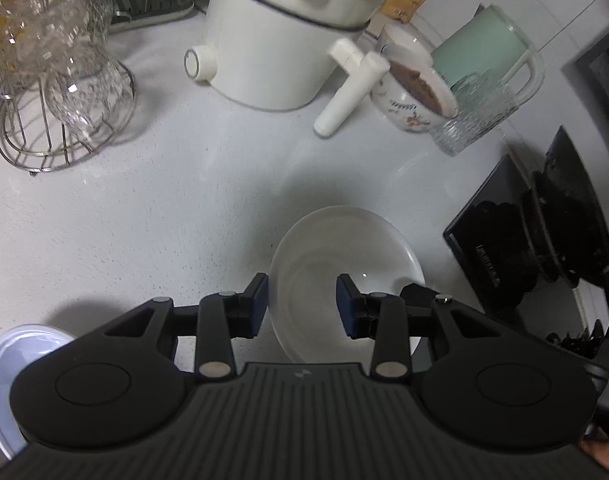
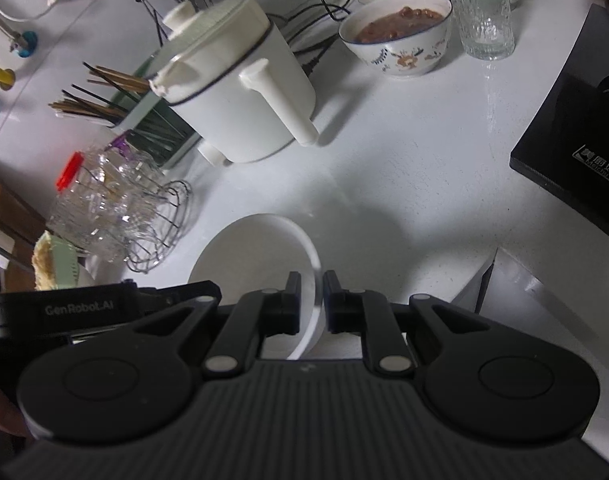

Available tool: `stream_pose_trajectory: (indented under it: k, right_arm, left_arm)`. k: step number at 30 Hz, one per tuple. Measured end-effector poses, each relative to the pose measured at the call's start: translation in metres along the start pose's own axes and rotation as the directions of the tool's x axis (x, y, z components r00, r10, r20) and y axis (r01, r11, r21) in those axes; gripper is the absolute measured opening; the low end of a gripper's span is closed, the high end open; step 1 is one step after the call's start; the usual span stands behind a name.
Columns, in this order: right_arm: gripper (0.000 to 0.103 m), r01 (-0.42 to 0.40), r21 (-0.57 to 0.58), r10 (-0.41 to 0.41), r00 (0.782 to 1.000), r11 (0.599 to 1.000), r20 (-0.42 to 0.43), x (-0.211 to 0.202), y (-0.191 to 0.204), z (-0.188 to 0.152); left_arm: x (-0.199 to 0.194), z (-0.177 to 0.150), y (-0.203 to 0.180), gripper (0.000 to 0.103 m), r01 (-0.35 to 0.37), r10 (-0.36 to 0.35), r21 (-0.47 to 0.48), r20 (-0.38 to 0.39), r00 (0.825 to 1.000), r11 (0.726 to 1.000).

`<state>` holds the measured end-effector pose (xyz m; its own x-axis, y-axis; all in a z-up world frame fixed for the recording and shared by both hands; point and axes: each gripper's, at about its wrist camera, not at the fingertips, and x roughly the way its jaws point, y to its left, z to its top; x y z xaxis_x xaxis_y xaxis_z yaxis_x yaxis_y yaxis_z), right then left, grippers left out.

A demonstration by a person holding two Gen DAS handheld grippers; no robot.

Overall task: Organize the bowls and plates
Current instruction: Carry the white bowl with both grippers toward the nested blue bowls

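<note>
While you hold the plain white glazed ceramic bowl [image 1: 344,248] from both sides, note its place: just below centre in each wrist view, over the speckled white countertop [image 1: 164,208], and, judging by the soft shadow beneath it, apparently clear of the surface. Your right gripper [image 2: 319,304] has its jaws pressed nearly together on the bowl's thin rim at the bowl's 3 o'clock edge, one pad inside and one outside. Your left gripper [image 1: 303,308] straddles the wall at the 9 o'clock edge, blue pads set further apart, one against the outer rim and one over the inner slope; the grip reads as closed on the wall, though the inner contact is not sharply shown. Expect the bowl to be rigid, moderately heavy for its size, smooth enough to slide in the pads, and liable to chip or break if dropped. Take hold at opposite points of the rim, as here, and keep it level so neither pinch carries a twisting load. At 8 o'clock in the left view lies a pale blue-white round plate [image 1: 8,360]. At 12 o'clock stands a white electric cooking pot with a side handle [image 1: 280,40]; keep the bowl away from it.
</note>
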<state>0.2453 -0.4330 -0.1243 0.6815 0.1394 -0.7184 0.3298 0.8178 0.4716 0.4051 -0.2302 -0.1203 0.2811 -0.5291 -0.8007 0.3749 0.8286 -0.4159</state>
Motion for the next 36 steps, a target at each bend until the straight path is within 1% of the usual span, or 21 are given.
stream_pose_trajectory:
  k: [5,9,14,17,21,23,28,36]
  right_arm:
    - [0.014,-0.03,0.003,0.03,0.999,1.0,0.03,-0.016,0.013,0.0]
    - [0.014,-0.063,0.005,0.063,0.997,0.998,0.035,-0.024,0.026,-0.001]
    - [0.014,-0.07,-0.023,0.071,0.997,0.997,0.042,-0.027,0.041,-0.005]
    - [0.014,-0.079,-0.025,0.08,0.997,0.997,0.024,-0.024,0.048,-0.005]
    - [0.014,-0.107,-0.015,0.107,0.994,0.994,-0.003,-0.021,0.058,-0.005]
    - [0.014,-0.125,-0.005,0.125,0.992,0.992,-0.022,-0.018,0.062,-0.005]
    - [0.015,-0.164,-0.022,0.162,0.984,0.986,-0.073,-0.008,0.082,-0.006]
    - [0.015,-0.221,-0.095,0.204,0.966,0.971,-0.158,0.006,0.12,-0.013]
  left_arm:
    - [-0.025,-0.001,0.006,0.042,0.022,-0.022,-0.023,0.006,1.0,0.999]
    - [-0.04,-0.006,0.014,0.042,0.01,-0.011,-0.041,-0.011,1.0,0.999]
    - [-0.057,-0.01,0.025,0.042,0.022,-0.024,-0.068,-0.028,0.999,0.997]
    - [-0.068,-0.015,0.036,0.042,0.03,-0.033,-0.104,-0.025,0.999,0.994]
    - [-0.084,-0.019,0.051,0.042,0.044,-0.045,-0.151,-0.002,0.999,0.988]
    - [-0.091,-0.02,0.058,0.042,0.038,-0.036,-0.169,0.013,0.999,0.985]
    - [-0.112,-0.027,0.079,0.042,0.034,-0.019,-0.238,0.064,0.998,0.971]
    - [-0.144,-0.042,0.113,0.042,0.01,0.034,-0.346,0.121,0.992,0.938]
